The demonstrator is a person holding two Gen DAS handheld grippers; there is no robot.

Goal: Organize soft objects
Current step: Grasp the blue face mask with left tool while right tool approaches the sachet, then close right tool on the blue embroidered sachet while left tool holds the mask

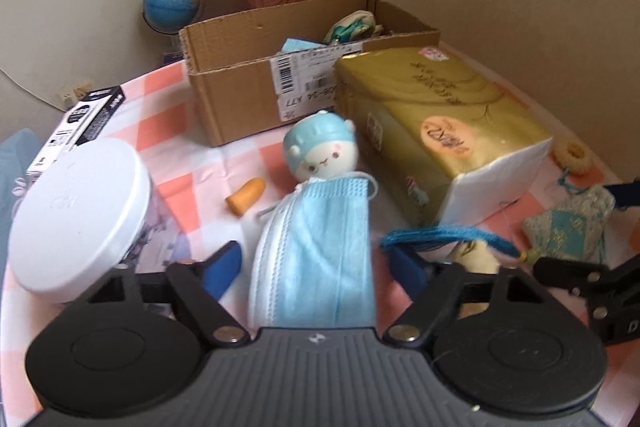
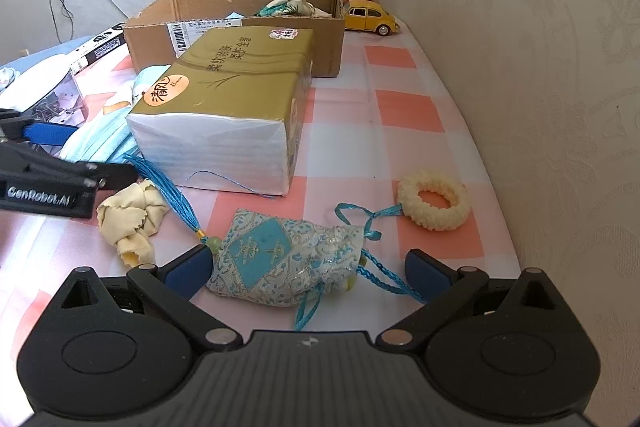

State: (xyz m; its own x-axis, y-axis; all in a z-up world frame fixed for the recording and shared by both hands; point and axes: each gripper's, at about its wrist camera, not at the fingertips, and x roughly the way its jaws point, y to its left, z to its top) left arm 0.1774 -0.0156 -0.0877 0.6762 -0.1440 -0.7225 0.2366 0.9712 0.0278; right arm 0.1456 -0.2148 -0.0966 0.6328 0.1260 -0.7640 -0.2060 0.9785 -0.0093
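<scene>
Nearest my left lens, the left claw (image 1: pixel 310 261) straddles the blue face mask (image 1: pixel 316 247). Its pads stand clear of the mask's edges on both sides, so I log it as released, nothing gripped.

The mask lies lengthwise in the lower centre of the frame, its top edge against the small doll head (image 1: pixel 320 151). I judge that alignment lets the pads pinch it across its narrow width.

In the right view, the right claw (image 2: pixel 310 273) is also spread. The brocade sachet (image 2: pixel 280 259) sits between its pads; the left pad looks near or touching, the right well apart. No grasp yet.

The cardboard box (image 1: pixel 240 99) at upper centre already holds a cloth bundle (image 1: pixel 352 25), so I read it as the bin for soft items. The gold tissue pack (image 1: pixel 436 123) stands just in front of it, and I must lift over that.
</scene>
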